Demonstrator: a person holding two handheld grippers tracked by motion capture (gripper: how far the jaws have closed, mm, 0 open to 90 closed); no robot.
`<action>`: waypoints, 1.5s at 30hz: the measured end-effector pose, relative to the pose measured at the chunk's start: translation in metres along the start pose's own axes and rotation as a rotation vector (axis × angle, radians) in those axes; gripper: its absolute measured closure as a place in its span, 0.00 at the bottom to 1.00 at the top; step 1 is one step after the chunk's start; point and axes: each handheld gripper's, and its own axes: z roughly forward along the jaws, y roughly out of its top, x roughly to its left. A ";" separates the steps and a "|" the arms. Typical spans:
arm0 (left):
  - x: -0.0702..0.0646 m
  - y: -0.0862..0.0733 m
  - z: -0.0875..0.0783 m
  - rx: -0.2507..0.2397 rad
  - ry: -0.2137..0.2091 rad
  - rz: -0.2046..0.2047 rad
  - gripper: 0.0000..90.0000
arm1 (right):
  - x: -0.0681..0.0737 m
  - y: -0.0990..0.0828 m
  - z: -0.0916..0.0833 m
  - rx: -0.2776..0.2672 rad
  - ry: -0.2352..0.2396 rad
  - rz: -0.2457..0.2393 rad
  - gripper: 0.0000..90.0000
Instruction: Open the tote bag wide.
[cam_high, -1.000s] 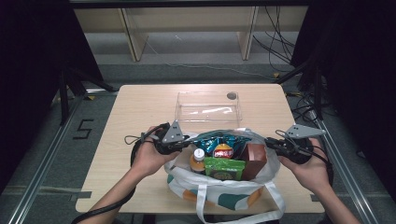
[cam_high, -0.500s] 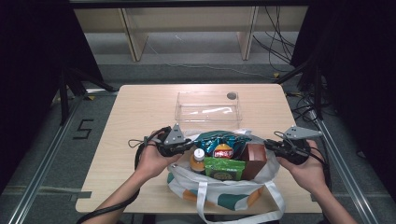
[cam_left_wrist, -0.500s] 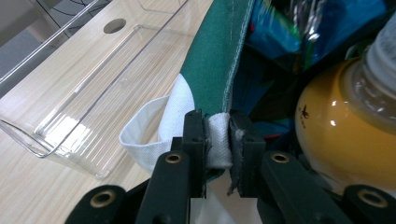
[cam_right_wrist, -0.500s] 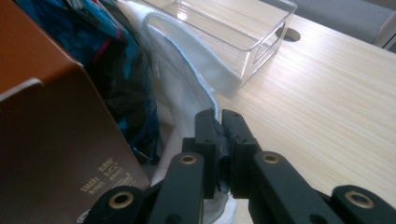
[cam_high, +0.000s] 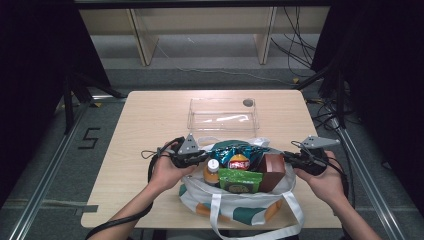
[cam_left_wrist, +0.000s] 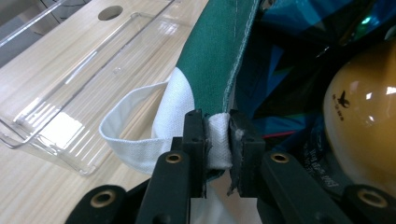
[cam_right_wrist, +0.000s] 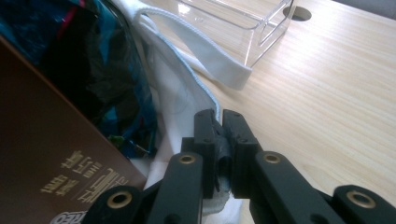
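I have both sets of fingers clamped on the tote bag: left gripper on its left rim, right gripper on its right. The bag sits on the desk between them, long axis gripper to gripper, equally near both.

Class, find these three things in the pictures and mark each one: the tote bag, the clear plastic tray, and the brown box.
tote bag (cam_high: 200, 192), high view, on its white front wall.
clear plastic tray (cam_high: 222, 117), high view, on its see-through floor.
brown box (cam_high: 271, 172), high view, on its front face.
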 end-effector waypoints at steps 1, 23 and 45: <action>0.001 0.000 0.000 0.001 -0.005 0.005 0.87 | -0.001 -0.001 0.001 0.005 -0.013 -0.003 0.94; -0.004 -0.005 0.010 0.025 0.009 0.006 0.88 | -0.004 -0.011 0.017 0.041 0.004 0.025 0.94; 0.002 -0.001 -0.035 -0.142 0.056 -0.169 0.60 | -0.001 -0.008 -0.011 -0.049 -0.052 0.073 0.67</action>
